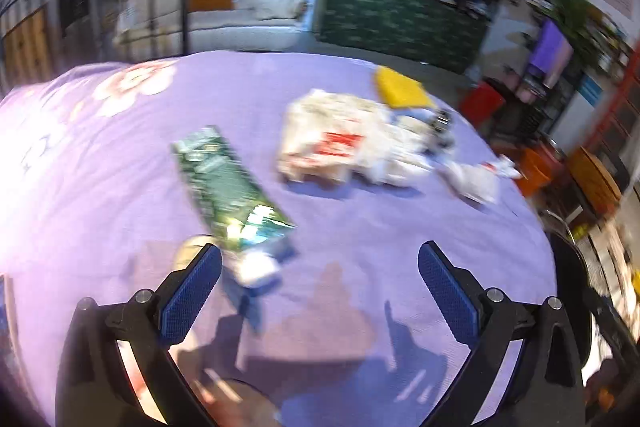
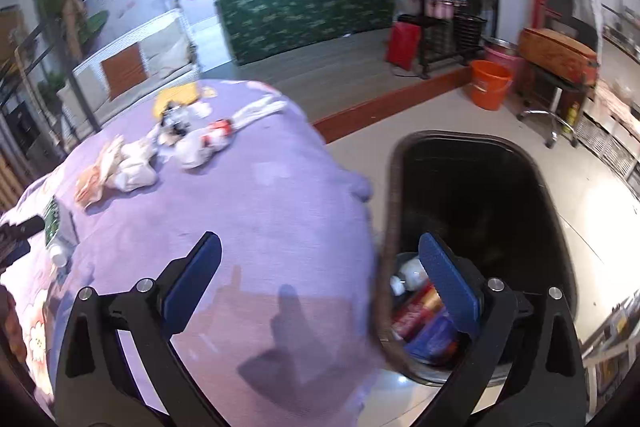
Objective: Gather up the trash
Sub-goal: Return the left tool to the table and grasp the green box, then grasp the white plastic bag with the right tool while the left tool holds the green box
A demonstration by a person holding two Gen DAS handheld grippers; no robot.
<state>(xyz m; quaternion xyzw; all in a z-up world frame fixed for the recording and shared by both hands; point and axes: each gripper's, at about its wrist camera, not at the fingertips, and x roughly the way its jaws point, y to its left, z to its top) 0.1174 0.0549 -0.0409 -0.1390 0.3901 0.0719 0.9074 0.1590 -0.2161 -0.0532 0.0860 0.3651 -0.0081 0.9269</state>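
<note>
Beside the bin (image 2: 480, 195), crumpled, perhaps paper, wrappers (image 2: 132, 163) litter the table (image 2: 280, 207)

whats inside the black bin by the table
In the bin, near the closest wall: a red wrapper, a blue packet and something white. The right gripper's finger covers part; the rest is too dark.

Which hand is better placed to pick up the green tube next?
Left. The left tongs are open right by the green tube, its cap near one finger. The right tongs are open, empty, over the table edge by the trash bin.
</note>
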